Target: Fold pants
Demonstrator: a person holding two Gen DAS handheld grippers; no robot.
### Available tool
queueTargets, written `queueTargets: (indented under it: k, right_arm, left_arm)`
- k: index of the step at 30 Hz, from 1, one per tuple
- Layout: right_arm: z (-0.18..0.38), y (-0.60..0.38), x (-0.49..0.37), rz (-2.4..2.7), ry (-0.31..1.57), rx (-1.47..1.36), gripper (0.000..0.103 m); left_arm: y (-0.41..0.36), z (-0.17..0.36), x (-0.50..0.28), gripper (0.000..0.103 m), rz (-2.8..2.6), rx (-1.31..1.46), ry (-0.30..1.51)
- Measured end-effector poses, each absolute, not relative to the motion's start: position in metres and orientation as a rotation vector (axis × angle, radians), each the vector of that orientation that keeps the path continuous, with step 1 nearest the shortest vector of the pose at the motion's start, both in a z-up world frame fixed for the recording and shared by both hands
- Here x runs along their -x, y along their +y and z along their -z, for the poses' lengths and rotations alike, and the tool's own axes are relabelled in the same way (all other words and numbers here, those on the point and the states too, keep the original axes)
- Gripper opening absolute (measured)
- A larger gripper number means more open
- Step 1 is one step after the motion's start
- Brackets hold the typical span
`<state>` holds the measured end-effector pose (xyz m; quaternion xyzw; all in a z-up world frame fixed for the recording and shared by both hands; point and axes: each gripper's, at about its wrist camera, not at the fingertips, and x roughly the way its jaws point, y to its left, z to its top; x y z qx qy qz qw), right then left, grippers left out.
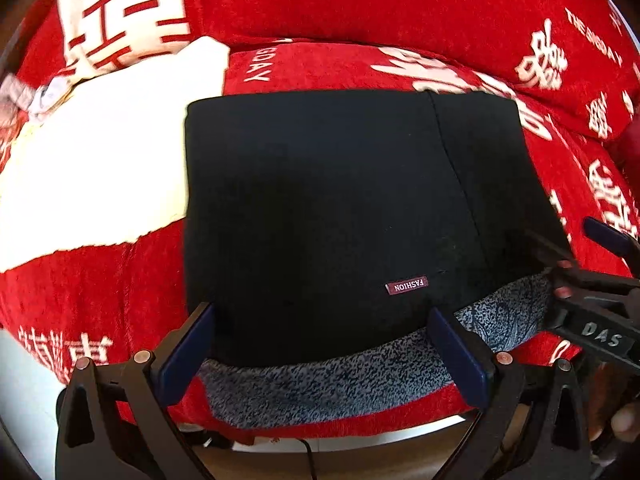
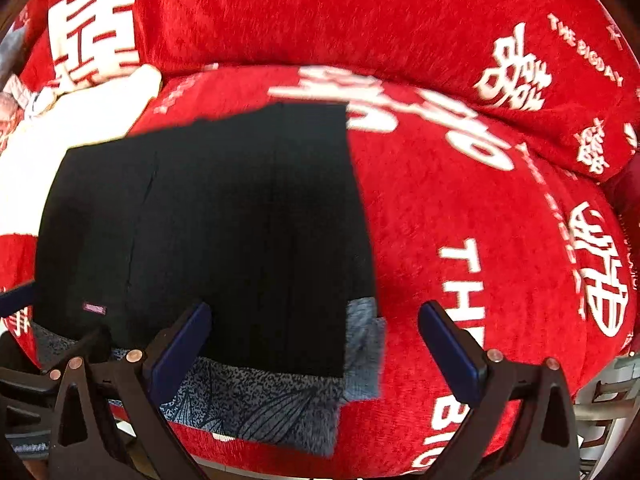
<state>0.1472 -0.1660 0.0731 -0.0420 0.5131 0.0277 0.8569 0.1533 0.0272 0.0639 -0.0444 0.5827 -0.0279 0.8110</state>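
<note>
Black pants (image 1: pixel 320 208) lie folded into a flat rectangle on the red sofa seat, with a small "FASHION" label (image 1: pixel 406 284) near their front edge. A grey speckled layer (image 1: pixel 340 384) sticks out from under that edge. My left gripper (image 1: pixel 320 356) is open, its blue fingers straddling the near edge without touching it. In the right wrist view the pants (image 2: pixel 224 232) fill the left half. My right gripper (image 2: pixel 316 348) is open over their near right corner and holds nothing. It also shows at the pants' right corner, as the right gripper (image 1: pixel 560 236), in the left wrist view.
The red sofa cover (image 2: pixel 460 220) with white lettering spreads around the pants, and a back cushion (image 1: pixel 380 8) rises behind them. A white cloth (image 1: pixel 100 152) lies just left of the pants. The seat's front edge and the floor (image 1: pixel 360 456) are directly below the grippers.
</note>
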Motion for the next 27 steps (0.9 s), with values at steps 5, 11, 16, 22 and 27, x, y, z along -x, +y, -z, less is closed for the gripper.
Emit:
queueTargets:
  k: [5, 11, 16, 22, 27]
  right_arm:
    - [-0.099, -0.184, -0.126, -0.033, 1.027, 0.053, 0.103]
    - [-0.093, -0.184, -0.108, -0.032, 1.042, 0.048, 0.103]
    - [-0.083, -0.174, -0.098, -0.043, 1.049, 0.074, 0.103]
    - [-0.083, -0.158, -0.090, -0.064, 1.034, 0.114, 0.103]
    - [-0.082, -0.150, -0.086, -0.077, 1.033, 0.128, 0.103]
  left_arm:
    - [0.031, -0.088, -0.142, 0.103, 0.041, 0.108, 1.182]
    - [0.035, -0.099, -0.123, 0.103, 0.031, 0.115, 1.106]
    - [0.038, -0.087, -0.115, 0.103, -0.009, 0.097, 1.153]
    - [0.036, -0.082, -0.100, 0.103, -0.039, 0.051, 1.155]
    - [0.036, -0.083, -0.092, 0.103, -0.034, 0.052, 1.158]
